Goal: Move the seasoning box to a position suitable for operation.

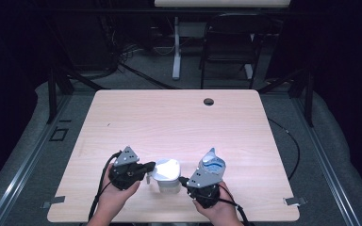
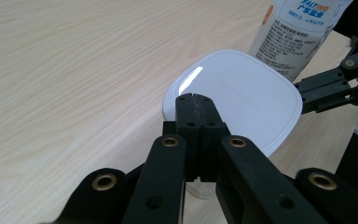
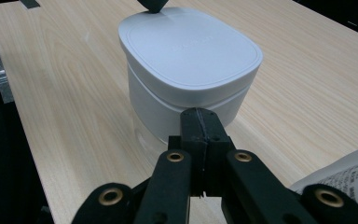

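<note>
A white, rounded-square container with a closed lid stands near the table's front edge, between my two grippers. My left gripper is shut with nothing between its jaws, and its tips rest at the lid's left rim; the same gripper comes in from the left. My right gripper is also shut and empty, with its tips close against the container's right side wall. A blue-and-white printed pouch stands upright just beyond the right gripper. The pouch is not between any jaws.
The light wooden table has a round cable hole at its far edge. Beyond the table stand a dark folding chair and a white desk leg. Cables trail from both grippers over the front edge.
</note>
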{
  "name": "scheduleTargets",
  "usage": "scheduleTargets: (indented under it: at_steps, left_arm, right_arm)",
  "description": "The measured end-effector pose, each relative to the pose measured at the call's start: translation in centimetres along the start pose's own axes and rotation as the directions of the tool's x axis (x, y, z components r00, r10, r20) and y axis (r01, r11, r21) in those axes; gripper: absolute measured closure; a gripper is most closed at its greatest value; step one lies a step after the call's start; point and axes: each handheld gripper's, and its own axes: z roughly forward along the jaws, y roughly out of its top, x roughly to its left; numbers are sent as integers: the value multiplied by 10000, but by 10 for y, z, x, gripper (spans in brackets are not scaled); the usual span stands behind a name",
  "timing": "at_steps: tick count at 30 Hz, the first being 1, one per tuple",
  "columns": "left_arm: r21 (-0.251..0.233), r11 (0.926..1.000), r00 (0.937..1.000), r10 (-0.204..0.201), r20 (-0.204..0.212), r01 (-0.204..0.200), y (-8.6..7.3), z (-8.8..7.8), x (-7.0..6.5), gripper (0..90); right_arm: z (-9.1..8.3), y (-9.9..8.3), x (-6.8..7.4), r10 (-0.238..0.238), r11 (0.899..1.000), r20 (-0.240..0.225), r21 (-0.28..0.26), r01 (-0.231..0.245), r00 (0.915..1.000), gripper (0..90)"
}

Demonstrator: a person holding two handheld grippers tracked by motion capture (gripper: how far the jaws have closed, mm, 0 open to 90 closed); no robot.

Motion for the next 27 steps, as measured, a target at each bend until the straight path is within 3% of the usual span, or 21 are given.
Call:
scheduleTargets:
  at_steps: [15,27]
  left_arm:
    - [18,10000,10000,-51,82,51,0,-1,0,900]
    - [65,9999,9999,-118,-83,119,-3,-5,4,833]
  right_arm:
    - [2,3,-4,108,9998,-134,175,-106,9999,900]
    - [1,10,-5,157,9994,-148,312,-153,9998,900]
